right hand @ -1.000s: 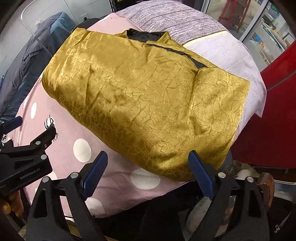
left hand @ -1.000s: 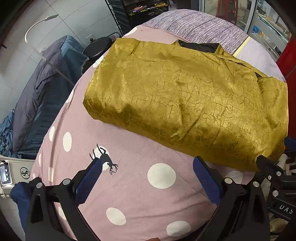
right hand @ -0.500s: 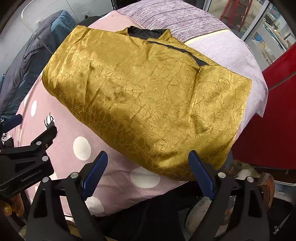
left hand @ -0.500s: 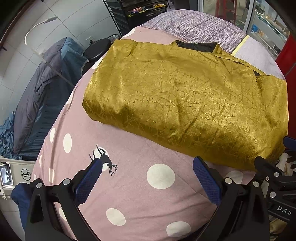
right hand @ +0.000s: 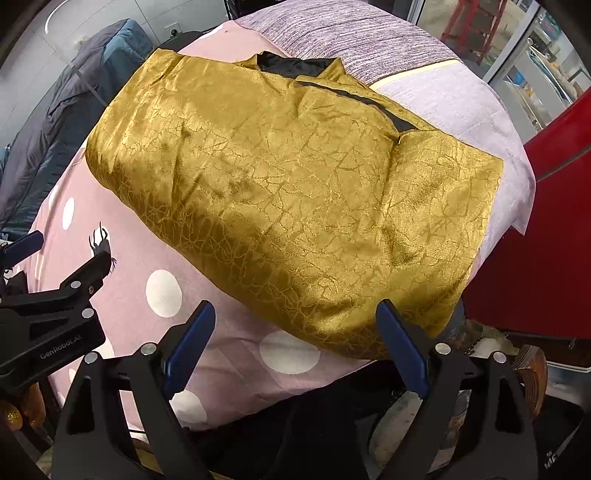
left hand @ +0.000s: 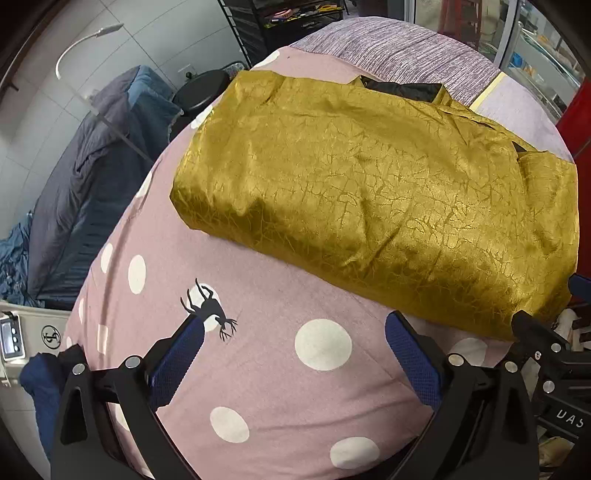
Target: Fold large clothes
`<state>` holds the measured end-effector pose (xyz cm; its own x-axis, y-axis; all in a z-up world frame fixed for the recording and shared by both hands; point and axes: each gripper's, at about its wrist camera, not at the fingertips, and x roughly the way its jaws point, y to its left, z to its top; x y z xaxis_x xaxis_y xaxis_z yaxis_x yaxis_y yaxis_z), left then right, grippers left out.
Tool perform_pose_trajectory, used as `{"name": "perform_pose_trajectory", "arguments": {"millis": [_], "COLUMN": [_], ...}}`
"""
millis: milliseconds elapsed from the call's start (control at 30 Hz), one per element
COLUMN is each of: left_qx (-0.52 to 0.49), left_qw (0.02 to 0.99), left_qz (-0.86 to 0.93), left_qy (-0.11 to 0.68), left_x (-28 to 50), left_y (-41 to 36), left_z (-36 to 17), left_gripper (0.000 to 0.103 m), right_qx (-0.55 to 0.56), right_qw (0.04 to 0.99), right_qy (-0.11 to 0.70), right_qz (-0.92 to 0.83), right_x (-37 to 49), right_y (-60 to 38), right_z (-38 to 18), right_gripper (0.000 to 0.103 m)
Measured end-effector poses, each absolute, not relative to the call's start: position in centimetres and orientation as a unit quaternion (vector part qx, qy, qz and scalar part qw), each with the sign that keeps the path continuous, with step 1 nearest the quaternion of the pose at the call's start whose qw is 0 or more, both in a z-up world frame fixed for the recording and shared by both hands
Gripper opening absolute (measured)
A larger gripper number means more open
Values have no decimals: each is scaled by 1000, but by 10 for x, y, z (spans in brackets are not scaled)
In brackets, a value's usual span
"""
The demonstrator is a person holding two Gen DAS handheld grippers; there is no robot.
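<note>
My left claw (left hand: pixel 291 354) and right claw (right hand: pixel 295 339) hang spread apart and empty above the gold jacket (right hand: pixel 295 192), lying folded on the polka-dot bedspread (left hand: pixel 258 369), apparently released for inspection.

White tiled wall (left hand: pixel 44 92), black shelving (left hand: pixel 280 26), glass doors (left hand: pixel 535 48).

I seem to be working in a lived-in room that doubles as storage, perhaps a bedroom or a shop's back room: a pink polka-dot bedsheet (left hand: pixel 258 369) covers the near surface, with a striped purple blanket (left hand: pixel 399 48) at the far end. To the left lies a rumpled blue-grey quilt (left hand: pixel 85 192) under a white gooseneck lamp (left hand: pixel 79 44) (tiled wall behind), and far off stand a cluttered black shelf rack (left hand: pixel 295 22) and glass doors (right hand: pixel 532 55).
</note>
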<state>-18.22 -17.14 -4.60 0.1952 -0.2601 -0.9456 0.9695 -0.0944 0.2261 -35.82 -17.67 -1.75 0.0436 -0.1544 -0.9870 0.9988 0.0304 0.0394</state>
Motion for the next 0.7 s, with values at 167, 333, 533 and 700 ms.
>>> {"name": "perform_pose_trajectory", "arguments": {"millis": [167,333,533,700], "left_qx": [511,510,507,509], "left_qw": [575,573,576,582], "left_qz": [-530,-537,-540,-528], "left_qy": [358,352,346,351], "left_x": [-181,-185,-188,-184], "left_y": [-170,-168,-167,-169], "left_z": [-48,-45,-42,-44], "left_gripper": [96,96,96,96], "right_qx": [463,462,461,461], "right_qw": [554,555,555,554], "right_qy": [456,456,456,456], "right_qz": [-521,-521,-521,-521], "right_x": [-359,-359,-359,-359], "right_y": [-176,-175,-175,-174], "right_z": [-18,-18,-17,-17], "right_gripper": [88,88,88,88]}}
